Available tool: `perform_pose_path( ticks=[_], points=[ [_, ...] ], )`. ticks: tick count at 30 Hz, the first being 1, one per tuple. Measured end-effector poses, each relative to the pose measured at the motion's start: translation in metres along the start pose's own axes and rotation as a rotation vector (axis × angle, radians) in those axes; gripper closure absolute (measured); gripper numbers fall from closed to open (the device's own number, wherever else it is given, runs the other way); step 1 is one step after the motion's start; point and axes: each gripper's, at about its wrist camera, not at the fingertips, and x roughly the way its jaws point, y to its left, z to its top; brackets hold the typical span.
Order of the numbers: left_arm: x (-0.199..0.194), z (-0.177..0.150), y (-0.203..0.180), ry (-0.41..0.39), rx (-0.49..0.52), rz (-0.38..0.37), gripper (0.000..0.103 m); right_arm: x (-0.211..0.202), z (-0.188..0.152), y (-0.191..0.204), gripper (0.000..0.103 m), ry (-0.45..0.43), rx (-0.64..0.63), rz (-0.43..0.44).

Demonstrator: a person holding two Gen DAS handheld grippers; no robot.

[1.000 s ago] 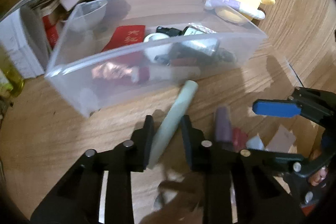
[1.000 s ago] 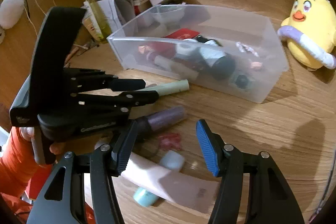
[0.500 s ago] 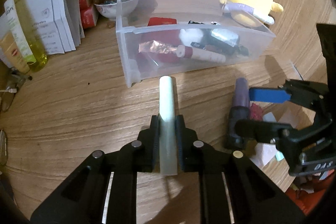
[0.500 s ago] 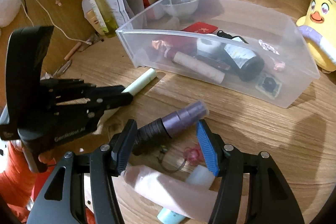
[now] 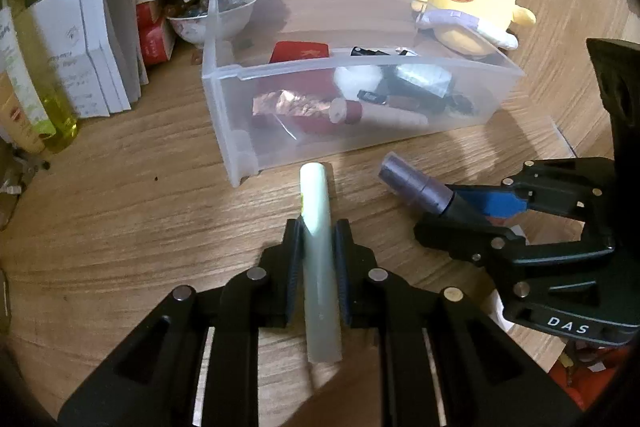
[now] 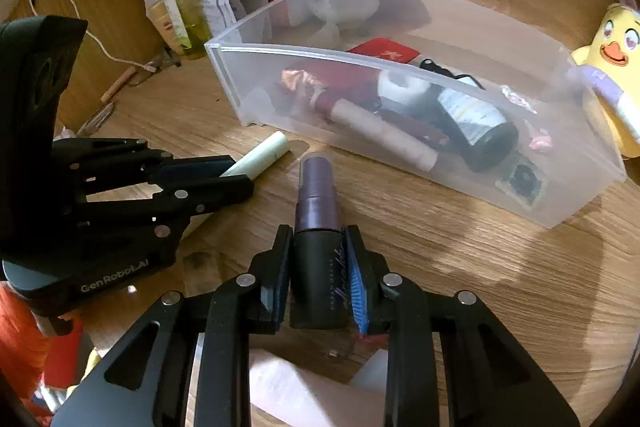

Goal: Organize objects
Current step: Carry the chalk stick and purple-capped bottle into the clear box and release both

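On the wooden table, my left gripper (image 5: 316, 231) is shut on a pale green tube (image 5: 315, 195) that points at the clear plastic bin (image 5: 240, 147). To its right, my right gripper (image 5: 472, 207) has its jaws closing around a purple and black bottle (image 5: 416, 183). In the right wrist view, the blue pads of my right gripper (image 6: 319, 239) press the bottle's (image 6: 318, 195) black lower half. My left gripper (image 6: 236, 173) and the tube (image 6: 264, 153) sit at the left. The bin (image 6: 280, 49) holds several items.
A yellow plush duck (image 5: 468, 7) leans on the bin's far right corner. Stacked papers and boxes (image 5: 92, 59), a yellow-green bottle (image 5: 36, 83) and a small bowl (image 5: 212, 19) crowd the far left. A pink tube (image 6: 288, 387) lies under my right gripper.
The left jaws closed onto the green tube, which now lines up with the fingers. The right jaws moved over the purple bottle and closed onto it.
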Motion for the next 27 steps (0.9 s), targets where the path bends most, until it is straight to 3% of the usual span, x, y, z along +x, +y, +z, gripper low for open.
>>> perform_pose_path(
  ticks=[7,16,27],
  points=[
    [-0.009,-0.005,0.006,-0.021,-0.03,0.011,0.088,-0.017,-0.004,-0.006,0.08,-0.05,0.013,0.0],
    [-0.049,-0.008,0.01,-0.111,-0.086,0.033,0.088,-0.052,0.0,-0.006,0.08,-0.148,0.012,0.015],
    [-0.087,0.013,-0.003,-0.222,-0.095,0.046,0.088,-0.082,0.015,-0.017,0.08,-0.256,0.029,0.031]
  ],
)
